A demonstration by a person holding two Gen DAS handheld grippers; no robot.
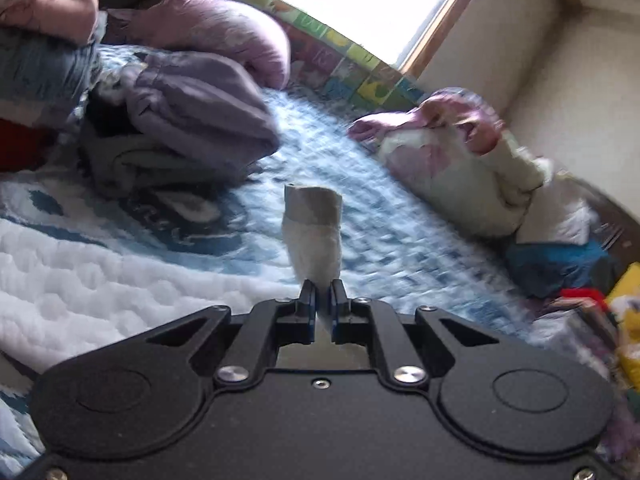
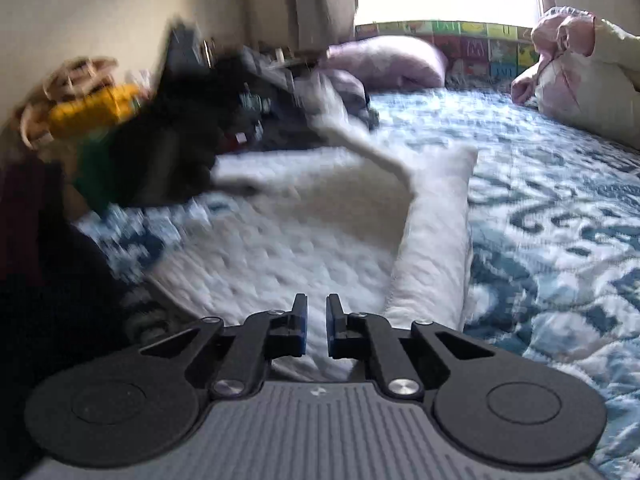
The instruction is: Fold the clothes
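Observation:
My left gripper (image 1: pixel 323 289) is shut on a white and grey garment (image 1: pixel 313 236), a narrow sleeve or leg end that stands up from the jaws above the blue and white quilt (image 1: pixel 120 280). In the right wrist view the same white garment (image 2: pixel 434 240) lies stretched across the quilt (image 2: pixel 560 220), one long part running toward my right gripper (image 2: pixel 316 314). The right jaws stand a little apart with only a narrow gap, and nothing shows between them. The other gripper (image 2: pixel 192 120) appears as a dark blur at the left.
A pile of purple and grey clothes (image 1: pixel 180 120) lies at the left. A pink and white bundle (image 1: pixel 460 160) lies at the right by the wall. A pink pillow (image 1: pixel 224 28) and a colourful patterned board (image 1: pixel 344 52) sit under the window. Blue, red and yellow items (image 1: pixel 560 268) crowd the right edge.

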